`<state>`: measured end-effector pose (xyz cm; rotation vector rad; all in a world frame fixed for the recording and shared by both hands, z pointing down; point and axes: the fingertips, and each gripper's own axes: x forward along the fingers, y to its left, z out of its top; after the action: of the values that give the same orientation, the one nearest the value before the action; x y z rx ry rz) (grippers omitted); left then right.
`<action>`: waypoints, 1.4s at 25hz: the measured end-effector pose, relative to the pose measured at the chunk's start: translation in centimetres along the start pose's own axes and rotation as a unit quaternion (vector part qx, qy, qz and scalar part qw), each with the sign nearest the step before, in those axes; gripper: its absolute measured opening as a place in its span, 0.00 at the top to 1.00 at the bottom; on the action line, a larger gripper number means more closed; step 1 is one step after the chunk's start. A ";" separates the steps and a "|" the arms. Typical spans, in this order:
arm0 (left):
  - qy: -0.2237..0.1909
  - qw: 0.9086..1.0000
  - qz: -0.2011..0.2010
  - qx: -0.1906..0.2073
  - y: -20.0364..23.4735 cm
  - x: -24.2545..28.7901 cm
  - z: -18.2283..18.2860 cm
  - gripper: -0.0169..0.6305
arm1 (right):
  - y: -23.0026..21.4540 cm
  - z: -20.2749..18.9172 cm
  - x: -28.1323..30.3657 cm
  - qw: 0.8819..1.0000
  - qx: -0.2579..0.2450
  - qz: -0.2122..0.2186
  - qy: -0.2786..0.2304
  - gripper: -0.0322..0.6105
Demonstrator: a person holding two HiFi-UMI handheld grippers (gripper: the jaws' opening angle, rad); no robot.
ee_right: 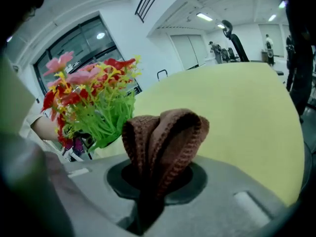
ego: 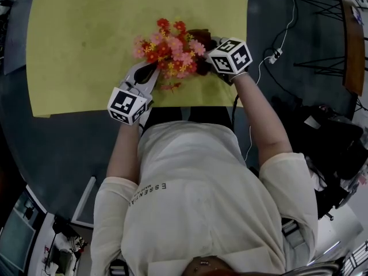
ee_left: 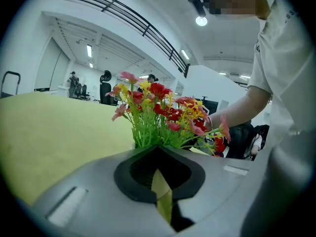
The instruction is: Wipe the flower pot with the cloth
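Note:
A bunch of red, pink and yellow artificial flowers [ego: 169,53] stands near the front edge of the yellow table [ego: 80,39]; the blooms hide the pot from above. My left gripper [ego: 150,69] rests against the bunch's left side with its jaws shut. In the left gripper view the green stems [ee_left: 148,132] rise just beyond the jaws, and a thin yellow-green sliver [ee_left: 162,191] shows at their seam. My right gripper [ego: 208,55] is at the bunch's right side, shut on a folded brown knitted cloth [ee_right: 165,135]. The flowers [ee_right: 91,102] stand to the cloth's left in the right gripper view.
The table's front edge [ego: 190,103] lies just below the flowers, against the person's torso. A white cable and plug [ego: 275,54] lie on the dark floor to the right. Dark wooden furniture [ego: 352,39] and a dark bag [ego: 328,140] stand further right.

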<state>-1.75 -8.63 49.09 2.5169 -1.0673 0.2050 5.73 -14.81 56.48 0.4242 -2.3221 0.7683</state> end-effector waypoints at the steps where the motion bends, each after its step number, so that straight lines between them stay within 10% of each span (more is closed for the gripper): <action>1: 0.001 1.000 0.001 0.002 0.0 0.1 0.0 0.96 | 0.3 -0.2 -0.3 1.000 -0.012 0.000 0.003 0.88; 17: 0.012 0.999 0.026 -0.033 0.0 0.1 -0.2 0.96 | 6.6 -5.5 -2.3 0.980 -0.170 0.074 0.066 0.87; 25: 0.000 0.995 0.075 -0.062 -0.5 -0.5 -0.2 0.95 | 1.2 -0.4 -2.8 0.978 -0.191 0.058 0.057 0.87; 35: -0.024 0.983 0.153 -0.100 0.8 -0.6 -0.3 0.95 | 0.3 7.5 3.6 0.946 -0.249 0.203 0.046 0.88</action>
<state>-2.70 -8.61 49.49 2.1815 -1.4182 0.1156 -0.67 -19.57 54.06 -0.3163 -2.4308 0.3400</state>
